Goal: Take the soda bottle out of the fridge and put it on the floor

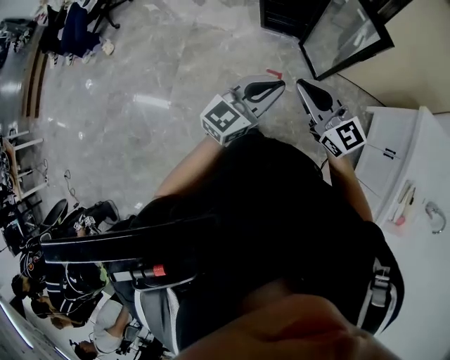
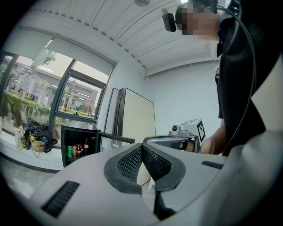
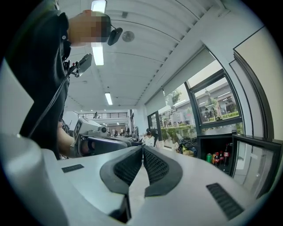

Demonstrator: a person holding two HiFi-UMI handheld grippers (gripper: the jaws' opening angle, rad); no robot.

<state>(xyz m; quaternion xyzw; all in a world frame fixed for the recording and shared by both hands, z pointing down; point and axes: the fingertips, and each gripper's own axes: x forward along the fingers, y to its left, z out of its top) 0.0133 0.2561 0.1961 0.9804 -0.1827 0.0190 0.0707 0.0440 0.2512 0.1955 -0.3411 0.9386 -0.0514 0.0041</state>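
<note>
The small black fridge (image 1: 285,15) stands open at the top of the head view, its glass door (image 1: 348,35) swung to the right. Inside it, a dark soda bottle (image 3: 226,152) with a red label stands upright beside other bottles and a green can (image 3: 209,157). The left gripper view also shows the soda bottle (image 2: 86,145) inside the fridge (image 2: 79,148). My left gripper (image 1: 280,84) and right gripper (image 1: 302,86) hover side by side, short of the fridge, and point toward it. Both are shut with nothing between the jaws.
Grey marble floor (image 1: 140,105) spreads in front of the fridge. A white cabinet (image 1: 415,176) with pens on top stands at my right. People sit at desks at the lower left (image 1: 42,288). Bags (image 2: 37,134) lie by the window left of the fridge.
</note>
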